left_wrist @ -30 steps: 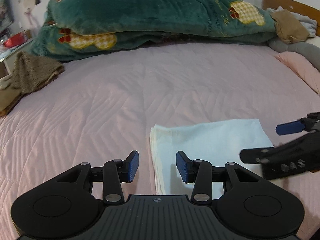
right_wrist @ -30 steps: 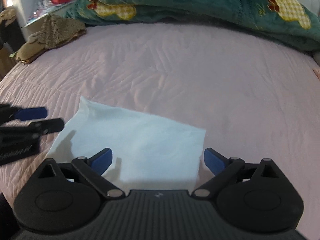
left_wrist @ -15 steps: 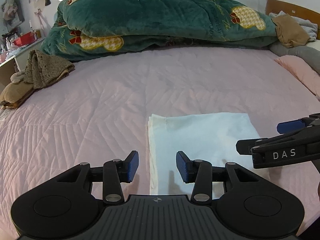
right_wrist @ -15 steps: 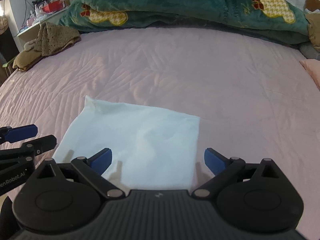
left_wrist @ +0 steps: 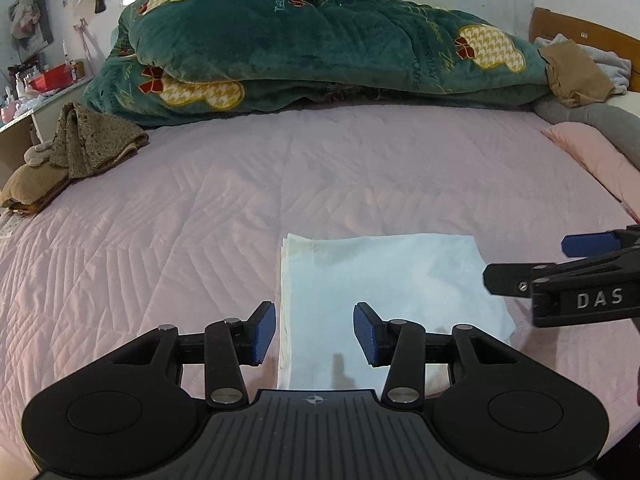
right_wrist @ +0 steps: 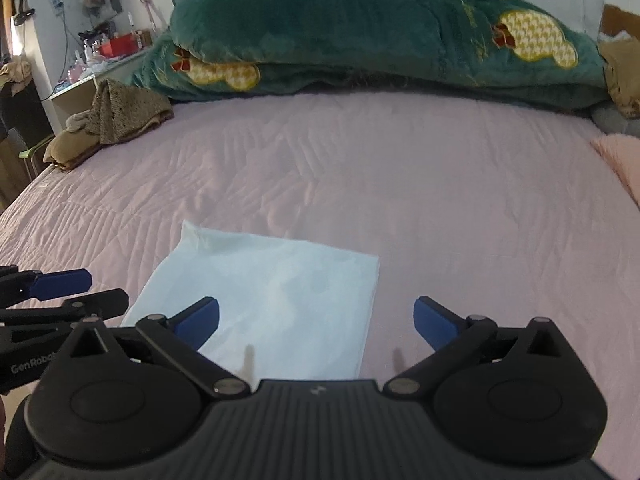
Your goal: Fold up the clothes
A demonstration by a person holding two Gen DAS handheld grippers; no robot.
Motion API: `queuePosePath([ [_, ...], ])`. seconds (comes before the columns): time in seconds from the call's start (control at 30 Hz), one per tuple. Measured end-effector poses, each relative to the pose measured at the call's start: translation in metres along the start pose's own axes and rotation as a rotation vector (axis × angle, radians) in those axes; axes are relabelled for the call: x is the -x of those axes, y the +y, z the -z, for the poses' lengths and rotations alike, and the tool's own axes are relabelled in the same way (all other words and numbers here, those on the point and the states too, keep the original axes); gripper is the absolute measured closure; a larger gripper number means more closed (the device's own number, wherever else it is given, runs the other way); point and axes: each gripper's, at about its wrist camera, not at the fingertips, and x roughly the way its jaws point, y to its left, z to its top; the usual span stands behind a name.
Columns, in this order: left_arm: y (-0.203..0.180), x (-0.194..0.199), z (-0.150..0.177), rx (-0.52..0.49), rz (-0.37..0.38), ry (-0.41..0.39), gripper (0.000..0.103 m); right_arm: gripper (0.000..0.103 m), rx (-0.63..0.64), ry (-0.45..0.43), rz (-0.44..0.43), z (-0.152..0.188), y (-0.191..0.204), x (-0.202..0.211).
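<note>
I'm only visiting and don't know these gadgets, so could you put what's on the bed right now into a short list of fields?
surface: pink quilted bedspread
garment: pale folded cloth, lying flat, stacked edges on its left side
left gripper: open, holding nothing, above the cloth's near left edge
right gripper: open wide, holding nothing, above the cloth's near right corner
far end: green blanket, rolled
left edge: brown clothes pile

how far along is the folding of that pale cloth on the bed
Done: the pale cloth lies flat on the pink bedspread as a neat layered rectangle. In hand: nothing; the left gripper and right gripper are open above it. Left: perhaps the brown clothes heaped at the bed's edge.
</note>
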Motion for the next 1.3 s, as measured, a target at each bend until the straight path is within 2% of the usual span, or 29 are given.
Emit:
queuePosePath([
  [0.33, 0.003, 0.001, 0.0, 0.017, 0.009, 0.004, 0.052, 0.0, 0.012, 0.019, 0.014, -0.001, 0.005, 0.006],
  [0.57, 0.004, 0.0, 0.002, 0.033, 0.018, 0.015, 0.052, 0.0, 0.015, 0.074, 0.06, 0.003, 0.012, 0.0],
  [0.73, 0.004, 0.002, 0.004, 0.031, 0.018, 0.018, 0.051, 0.0, -0.025, 0.065, 0.086, 0.007, 0.018, -0.004],
  [0.9, 0.006, 0.002, 0.005, 0.027, 0.014, 0.025, 0.051, 0.0, -0.037, 0.072, 0.081, 0.011, 0.024, -0.007],
  [1.0, 0.009, 0.002, 0.005, 0.029, 0.021, 0.025, 0.051, 0.0, -0.02, 0.083, 0.068, 0.01, 0.027, -0.009],
  [1.13, 0.013, 0.005, 0.005, 0.021, 0.026, 0.02, 0.051, 0.0, 0.005, 0.091, 0.009, 0.007, 0.031, -0.011],
  [1.3, 0.02, 0.008, 0.005, 0.004, 0.016, 0.02, 0.051, 0.0, 0.064, 0.096, 0.009, 0.003, 0.037, -0.015],
])
